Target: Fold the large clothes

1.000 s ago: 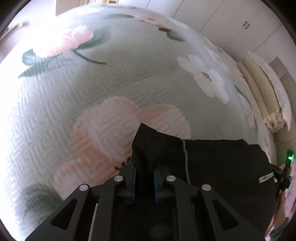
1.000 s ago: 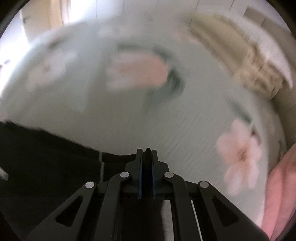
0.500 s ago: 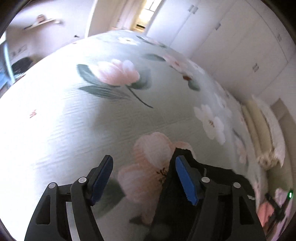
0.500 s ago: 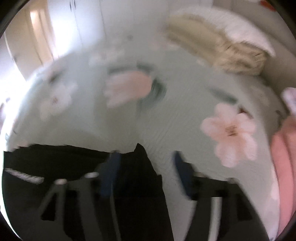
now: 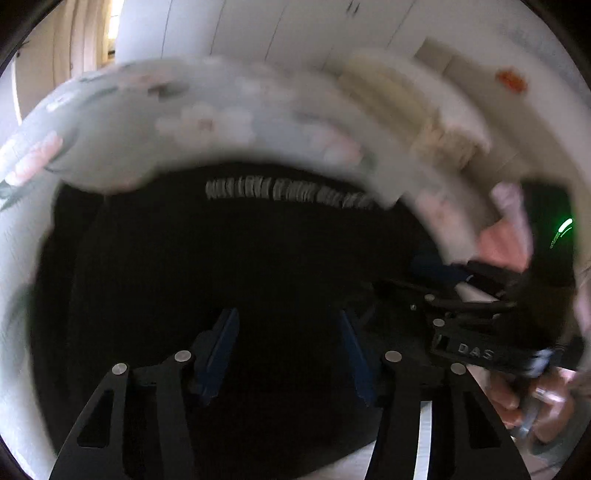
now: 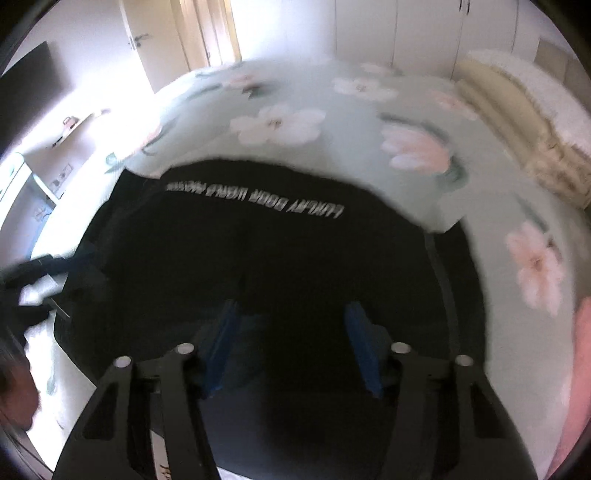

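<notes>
A black garment (image 5: pixel 258 266) with a line of white lettering (image 6: pixel 255 195) lies flat on the floral bedspread (image 6: pixel 369 122). My left gripper (image 5: pixel 286 354) hovers above the garment. Its blue pads (image 5: pixel 218 350) stand apart and are closing, with only the cloth far below between them. My right gripper (image 6: pixel 291 347) hangs over the same garment, its jaws also apart and closing on nothing. In the left wrist view the right gripper (image 5: pixel 461 332) shows at the right, held by a hand (image 5: pixel 532 406). The left gripper (image 6: pixel 37 273) appears at the left edge of the right wrist view.
A pile of rolled beige and white bedding (image 6: pixel 524 122) lies at the bed's far right. White wardrobe doors (image 6: pixel 424 33) stand behind the bed and a door (image 6: pixel 159 40) at the back left. Pink cloth (image 6: pixel 580 369) lies at the right edge.
Both grippers, shut on the garment's edge a second ago, have let go and opened. They have risen and pulled back, so the garment's lettering now shows.
</notes>
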